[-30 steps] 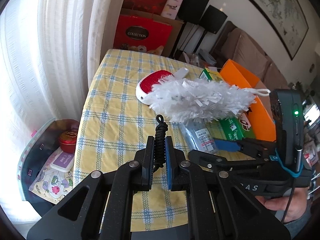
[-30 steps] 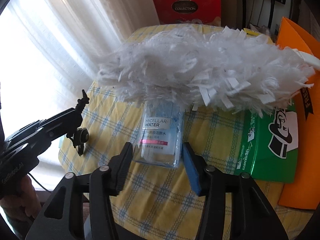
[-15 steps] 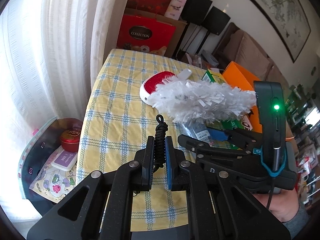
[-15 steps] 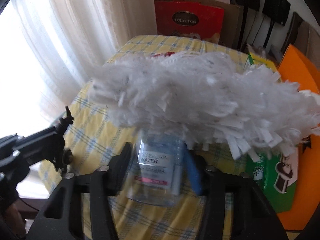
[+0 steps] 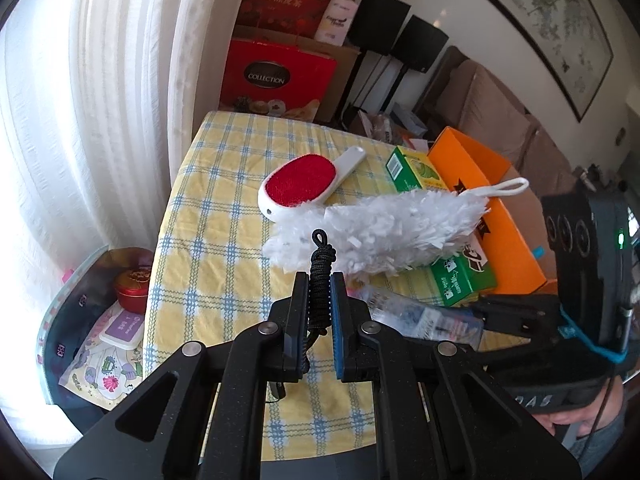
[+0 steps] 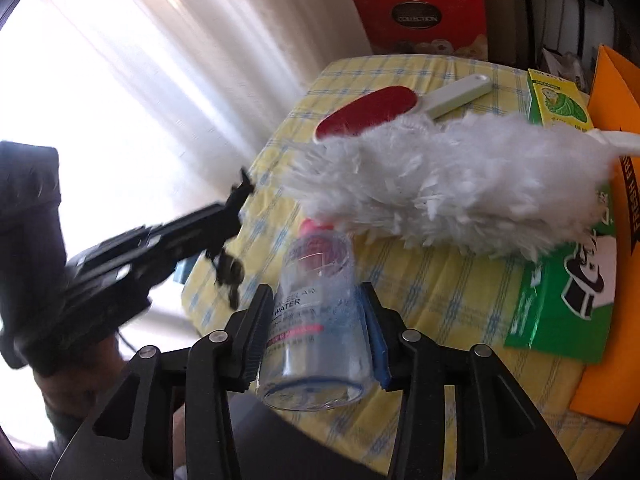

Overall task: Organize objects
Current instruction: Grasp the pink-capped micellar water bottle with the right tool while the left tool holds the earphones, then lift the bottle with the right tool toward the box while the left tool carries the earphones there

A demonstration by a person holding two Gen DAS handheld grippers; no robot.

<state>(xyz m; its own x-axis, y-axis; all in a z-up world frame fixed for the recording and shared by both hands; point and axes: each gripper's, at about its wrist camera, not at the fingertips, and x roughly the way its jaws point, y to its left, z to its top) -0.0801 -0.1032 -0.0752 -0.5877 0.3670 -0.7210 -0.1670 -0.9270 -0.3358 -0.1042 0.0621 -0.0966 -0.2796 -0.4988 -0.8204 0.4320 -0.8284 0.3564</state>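
My left gripper [image 5: 320, 300] is shut on a bundle of black cord [image 5: 319, 272], held above the near edge of the yellow checked table [image 5: 208, 216]. My right gripper [image 6: 316, 320] is shut on a clear micellar water bottle [image 6: 316, 320] with a pink cap, lifted off the table and pulled out from under the white fluffy duster [image 6: 452, 196]. The bottle also shows in the left wrist view [image 5: 420, 316]. The duster [image 5: 384, 232] lies on the green box [image 5: 460, 280]. The left gripper [image 6: 240, 196] shows at the left of the right wrist view.
A red and white lint brush [image 5: 304, 192] lies mid-table. A green-yellow carton [image 5: 416, 168] and an open orange box [image 5: 488, 200] stand at the right. Red gift boxes [image 5: 276, 76] stand behind the table. A curtain hangs at the left, a tray with a tin [image 5: 132, 284] below.
My right gripper closed on the bottle, lifted it and drew it back from under the duster. The duster settled onto the green box. The left gripper kept its hold on the cord.
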